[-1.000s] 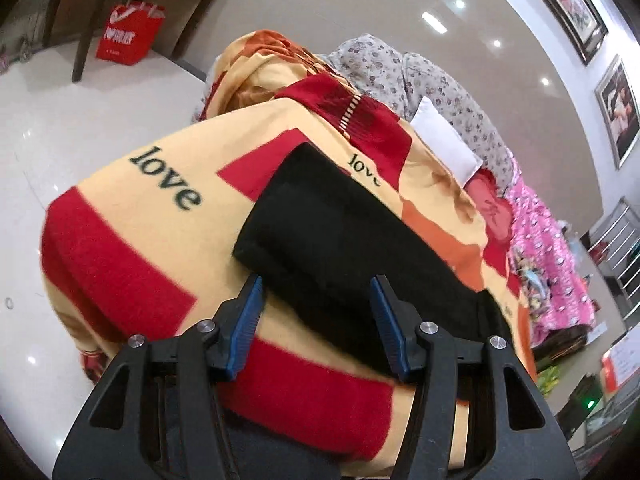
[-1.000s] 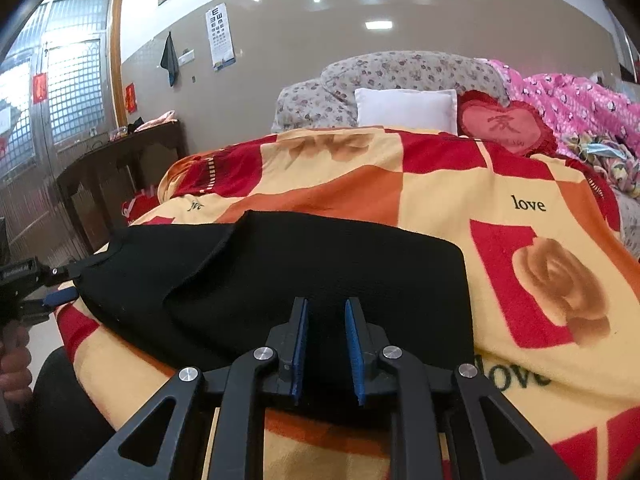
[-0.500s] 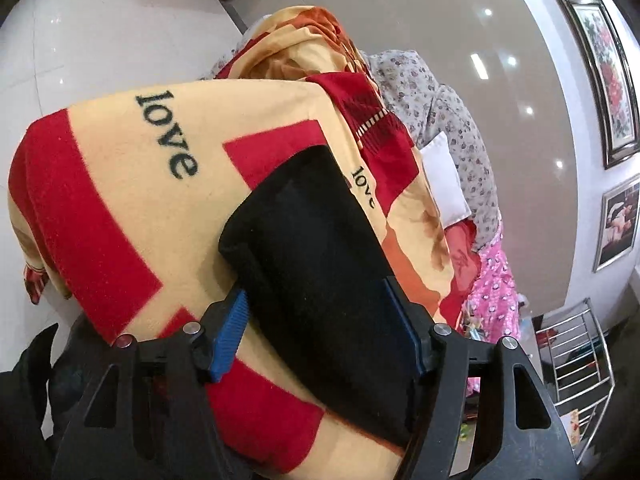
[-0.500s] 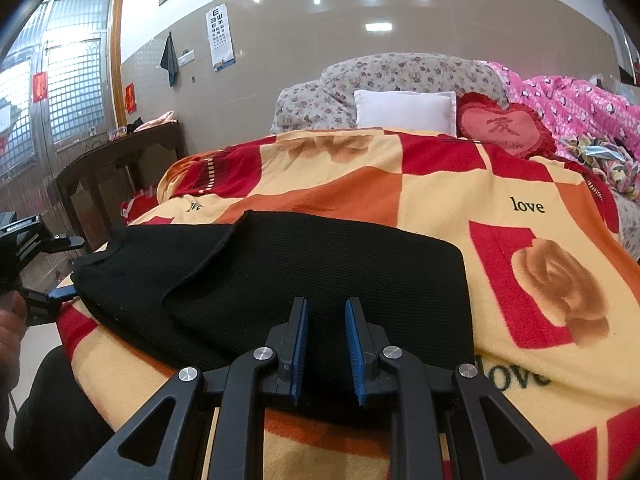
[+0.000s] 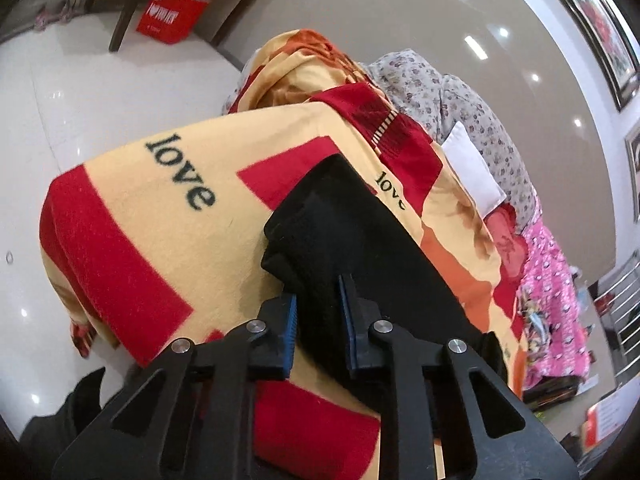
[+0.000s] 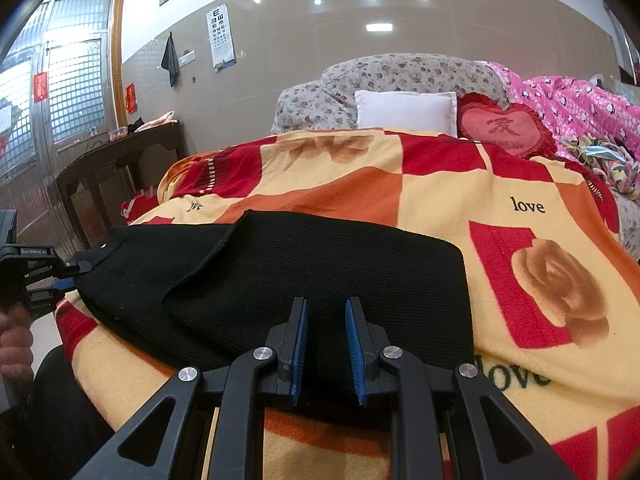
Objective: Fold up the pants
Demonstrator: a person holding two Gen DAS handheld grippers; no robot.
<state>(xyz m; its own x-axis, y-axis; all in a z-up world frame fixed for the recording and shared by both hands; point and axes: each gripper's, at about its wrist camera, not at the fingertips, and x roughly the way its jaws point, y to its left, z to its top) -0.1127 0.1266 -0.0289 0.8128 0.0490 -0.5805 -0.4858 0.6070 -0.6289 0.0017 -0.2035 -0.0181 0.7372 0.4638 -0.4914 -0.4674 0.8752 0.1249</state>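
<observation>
Narrowed from wide open, our left gripper (image 5: 318, 312) now pinches the near end of the black pants (image 6: 320, 276), lying partly folded on the blanket (image 6: 440, 188). Our right gripper (image 6: 326, 344) clamps the near edge. Next fold seems possible; white pillow (image 6: 404, 112) sits well clear.

The left tongs (image 5: 317, 318) close on a fold of the black pants (image 5: 360, 248) at its near corner — blue pads (image 5: 289, 330) pinching the cloth. The pants lie on a red-and-yellow blanket (image 5: 132, 216) over the bed; a red bag (image 5: 172, 14) stands on the floor beyond.
</observation>
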